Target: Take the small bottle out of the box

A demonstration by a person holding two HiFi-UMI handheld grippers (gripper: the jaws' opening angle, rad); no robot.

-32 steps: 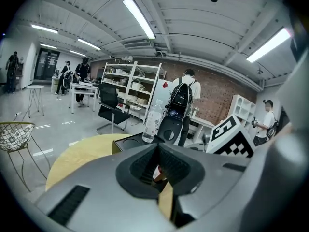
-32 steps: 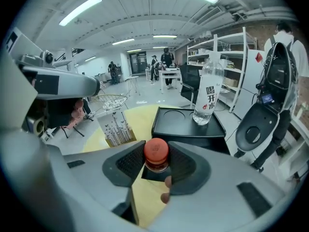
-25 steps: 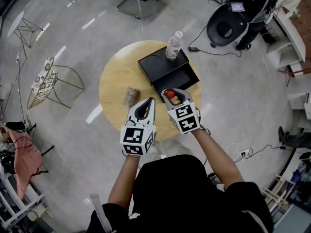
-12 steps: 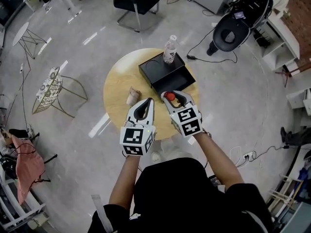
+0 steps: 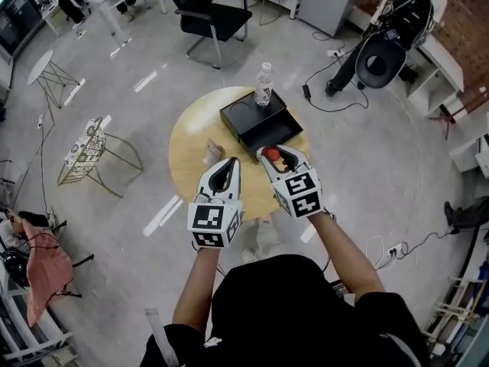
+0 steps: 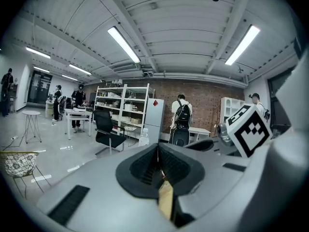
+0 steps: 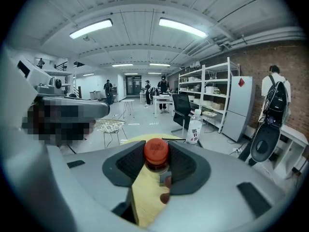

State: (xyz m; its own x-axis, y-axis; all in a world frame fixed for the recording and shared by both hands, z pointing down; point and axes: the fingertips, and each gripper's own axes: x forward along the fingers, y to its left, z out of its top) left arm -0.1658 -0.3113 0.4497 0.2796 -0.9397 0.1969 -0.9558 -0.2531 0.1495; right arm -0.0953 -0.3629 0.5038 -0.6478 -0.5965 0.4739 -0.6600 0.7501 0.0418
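Progress, judged from the present state:

- Table [image 5: 187, 140]: round, below and ahead of both hand-held grippers.
- Box [image 5: 260, 125]: black, open, on the table just ahead of the right hand-held gripper [image 5: 273, 156]. We see nothing left inside it.
- Water bottle [image 5: 264, 84]: upright at the box's corner farthest from the right hand-held gripper.
- Left hand-held gripper [image 5: 225, 173]: beside the right 1, its jaws together with nothing between them. It is idle.
- Small bottle [image 7: 156, 154]: its red cap shows between the right hand-held gripper's jaws, which are clamped on it just below the cap. In the right gripper view, yellow table top shows under it and the box edge lies farther ahead. We judge the bottle is clear of the box and held above the table.
- Small brownish object [image 5: 212, 153]: on the table ahead of the left hand-held gripper. It is too small to identify.

Done: removal, as far as we can tell. Left: at most, setting the bottle down.

Versus 1 s ago, in the head view:

- The table and box show smaller and lower in the picture, with more of the room beyond.
- The right hand-held gripper now overlaps the box's near edge in the picture.
- The grip on the bottle is unchanged, and the left jaws are as before.
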